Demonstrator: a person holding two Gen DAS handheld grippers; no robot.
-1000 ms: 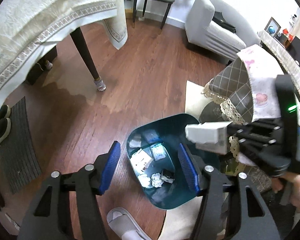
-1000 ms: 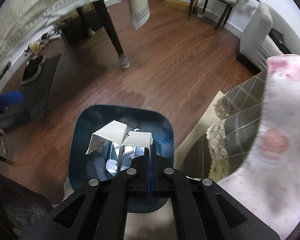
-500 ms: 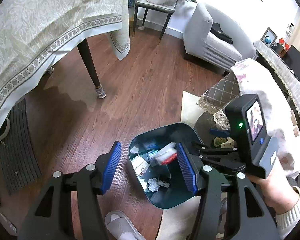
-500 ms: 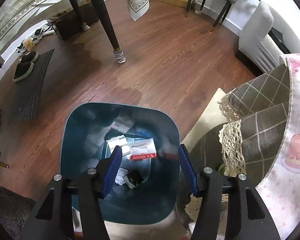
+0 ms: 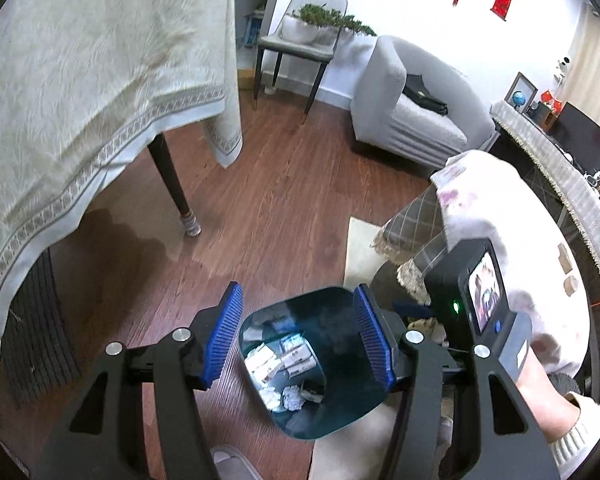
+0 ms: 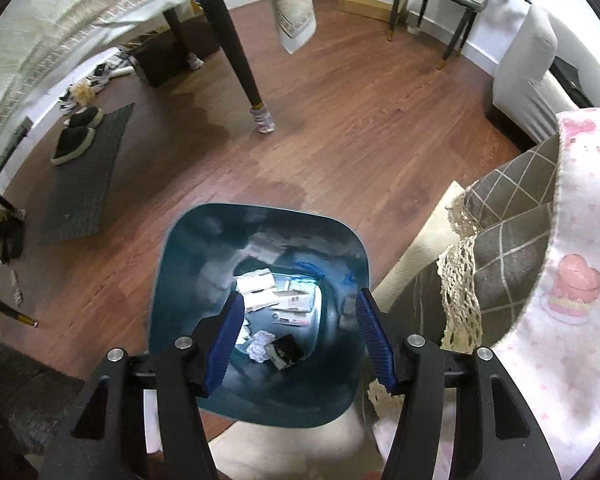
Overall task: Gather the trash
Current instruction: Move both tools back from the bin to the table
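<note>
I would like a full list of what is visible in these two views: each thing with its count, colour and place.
trash bin: one, dark teal, on the floor under both grippers
cartons and wrappers: several, mostly white, inside the bin
crumpled paper: one or two balls, white, bin bottom
tablecloth: one, cream, hanging over a dark-legged table
doormat: one, grey, floor at left
slippers: one pair, dark, on the doormat
armchair: one, light grey, by the far wall
blanket: one, pink-patterned, at right
left gripper: open, empty
right gripper: open, empty
</note>
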